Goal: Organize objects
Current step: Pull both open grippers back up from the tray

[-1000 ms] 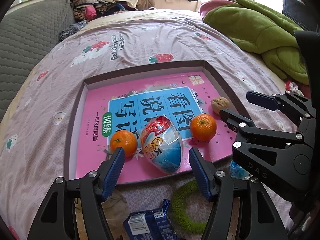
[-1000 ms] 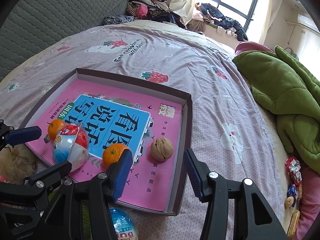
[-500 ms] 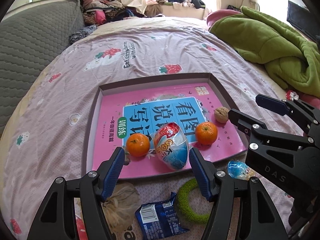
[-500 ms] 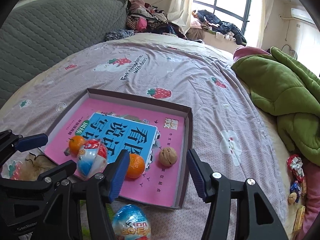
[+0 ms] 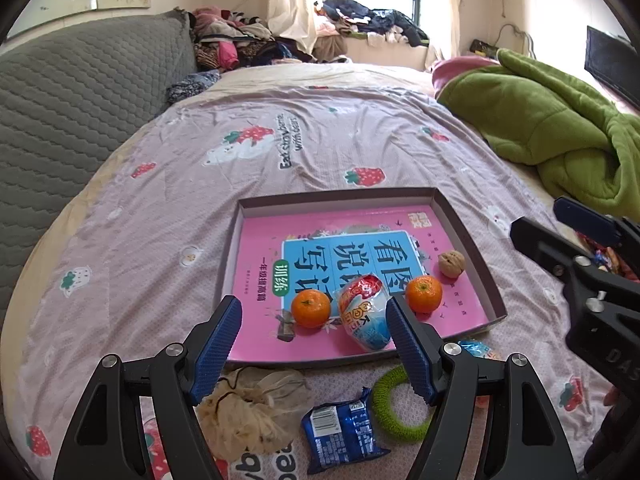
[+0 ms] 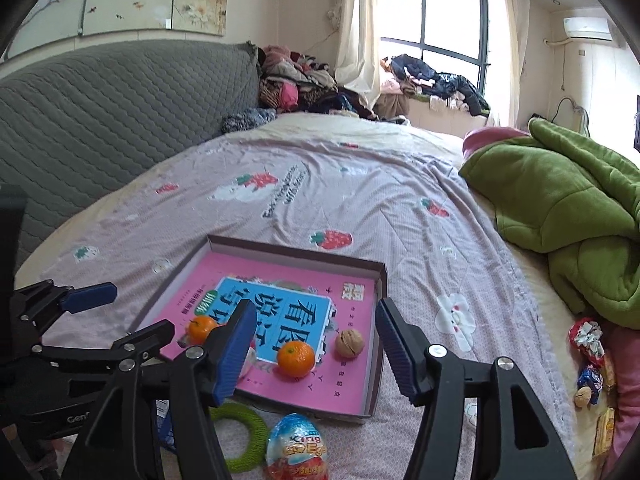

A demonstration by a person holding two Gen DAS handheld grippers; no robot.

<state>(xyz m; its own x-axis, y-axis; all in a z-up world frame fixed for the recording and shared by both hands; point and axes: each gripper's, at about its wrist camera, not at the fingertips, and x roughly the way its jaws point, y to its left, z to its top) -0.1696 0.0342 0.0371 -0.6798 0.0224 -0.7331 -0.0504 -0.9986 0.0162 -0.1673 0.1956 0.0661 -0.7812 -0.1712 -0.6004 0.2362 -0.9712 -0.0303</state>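
A shallow cardboard tray (image 5: 340, 194) lined with a pink book lies on the bed. In it sit two oranges (image 5: 311, 308) (image 5: 423, 294), a foil-wrapped chocolate egg (image 5: 366, 318) and a walnut (image 5: 451, 264). My left gripper (image 5: 312, 340) hovers above the tray's near edge. Its jaws are opening and nothing is between them. My right gripper (image 6: 316, 352) hangs over the near right part of the tray (image 6: 376, 272), jaws opening and empty. A second egg (image 6: 298, 446), a green ring (image 6: 240, 436), a blue snack packet (image 5: 340, 426) and a mesh pouch (image 5: 248, 408) lie on the sheet in front of the tray.
A rumpled green blanket (image 6: 568, 208) covers the bed's right side. A grey quilted headboard (image 5: 72, 92) runs along the left. Wrapped sweets (image 6: 588, 356) lie at the right edge. Clothes (image 6: 296, 80) are piled by the window.
Both grippers have risen and drawn back from the tray, so it looks smaller and more of the room shows. Both pairs of jaws stand slightly wider. Nothing in the tray moved.
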